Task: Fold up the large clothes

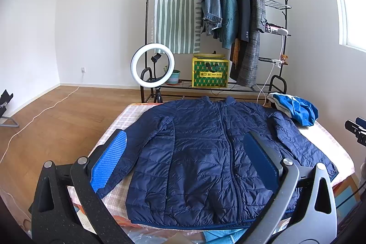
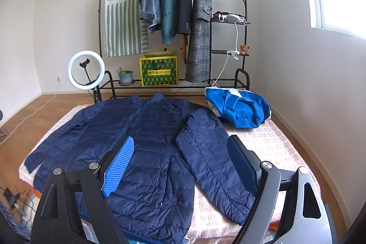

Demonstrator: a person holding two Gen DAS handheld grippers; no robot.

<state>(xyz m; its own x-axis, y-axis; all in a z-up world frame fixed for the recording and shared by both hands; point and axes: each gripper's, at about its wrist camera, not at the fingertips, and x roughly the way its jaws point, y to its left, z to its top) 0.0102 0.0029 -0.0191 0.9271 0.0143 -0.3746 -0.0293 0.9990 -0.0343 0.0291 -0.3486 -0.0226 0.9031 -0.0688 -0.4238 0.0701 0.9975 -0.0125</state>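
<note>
A navy quilted puffer jacket (image 1: pixel 201 152) lies flat, front up and zipped, on a checked cloth over the table (image 1: pixel 128 116); its collar points away from me. It also shows in the right wrist view (image 2: pixel 141 141), with its right sleeve (image 2: pixel 210 164) stretched toward me. My left gripper (image 1: pixel 185 152) is open and empty, held above the jacket's lower body. My right gripper (image 2: pixel 183 161) is open and empty, above the gap between body and right sleeve.
A crumpled blue and white garment (image 2: pixel 240 106) lies at the table's far right corner. Behind stand a black clothes rack (image 1: pixel 228 15) with hung coats, a ring light (image 1: pixel 152 64), a yellow box (image 1: pixel 210 73) and a potted plant (image 2: pixel 125 77). Wooden floor lies left.
</note>
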